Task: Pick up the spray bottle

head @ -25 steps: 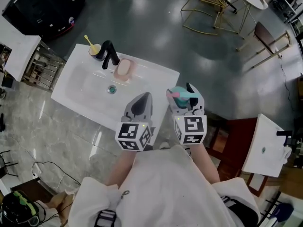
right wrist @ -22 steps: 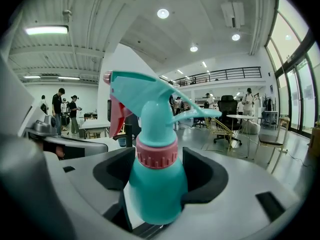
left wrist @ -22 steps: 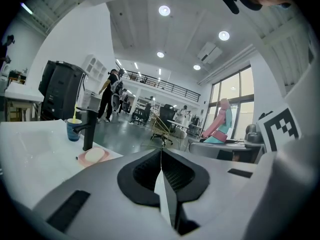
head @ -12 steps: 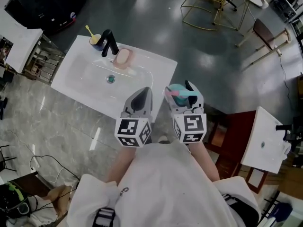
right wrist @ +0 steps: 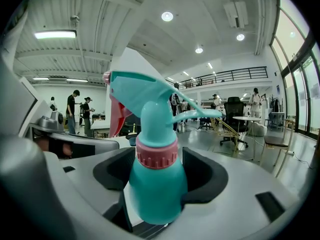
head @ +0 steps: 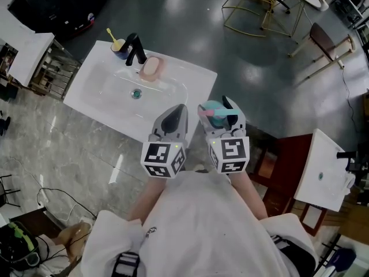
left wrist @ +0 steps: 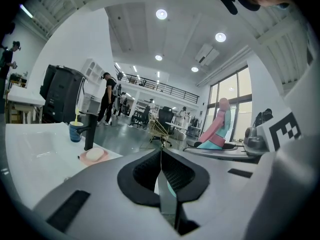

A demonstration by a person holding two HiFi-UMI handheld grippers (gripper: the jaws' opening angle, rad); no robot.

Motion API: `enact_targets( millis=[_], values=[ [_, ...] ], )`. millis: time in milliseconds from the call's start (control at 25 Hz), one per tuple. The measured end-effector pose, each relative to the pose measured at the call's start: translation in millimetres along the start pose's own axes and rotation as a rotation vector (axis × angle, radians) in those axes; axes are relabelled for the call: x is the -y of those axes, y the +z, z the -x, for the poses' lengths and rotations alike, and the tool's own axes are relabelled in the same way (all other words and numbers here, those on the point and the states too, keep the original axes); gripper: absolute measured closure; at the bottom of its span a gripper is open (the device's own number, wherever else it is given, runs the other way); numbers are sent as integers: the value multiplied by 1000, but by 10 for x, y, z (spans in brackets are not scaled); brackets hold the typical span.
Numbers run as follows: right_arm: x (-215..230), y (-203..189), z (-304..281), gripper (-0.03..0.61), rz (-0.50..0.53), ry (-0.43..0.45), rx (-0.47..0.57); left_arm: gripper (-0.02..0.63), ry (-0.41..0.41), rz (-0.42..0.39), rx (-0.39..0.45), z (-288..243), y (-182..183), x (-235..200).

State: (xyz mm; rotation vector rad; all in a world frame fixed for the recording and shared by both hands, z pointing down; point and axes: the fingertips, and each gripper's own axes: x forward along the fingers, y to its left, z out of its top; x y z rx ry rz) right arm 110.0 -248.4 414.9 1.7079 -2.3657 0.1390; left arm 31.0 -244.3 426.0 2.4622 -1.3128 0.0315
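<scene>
A teal spray bottle [right wrist: 156, 176] with a pink collar and a pink trigger sits between the jaws of my right gripper [right wrist: 157, 184], which is shut on its body. In the head view the bottle's teal and pink head [head: 214, 112] shows at the tip of the right gripper [head: 219, 118], held in the air just off the sink's near right corner. My left gripper [head: 173, 122] hangs beside it on the left, jaws pressed together with nothing in them; its own view shows the left gripper [left wrist: 161, 171] shut.
A white sink counter [head: 170, 74] stands ahead on the left with a black tap [head: 135, 48], a pink soap dish [head: 151, 68] and a blue cup [head: 119, 48] holding a yellow toothbrush. A second white basin [head: 322, 175] and a red-brown cabinet [head: 288, 166] are at the right. Gold wire chairs [head: 253, 4] stand farther off.
Both grippers keep their hold and their place in front of me. The sink has shifted only slightly in the view as my head moved.
</scene>
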Motion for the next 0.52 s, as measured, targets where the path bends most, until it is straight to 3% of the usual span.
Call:
enact_targets(
  millis=[520],
  values=[
    [36, -12, -22, 279, 5, 7, -5, 586, -7, -5, 0, -44, 9, 51]
  ],
)
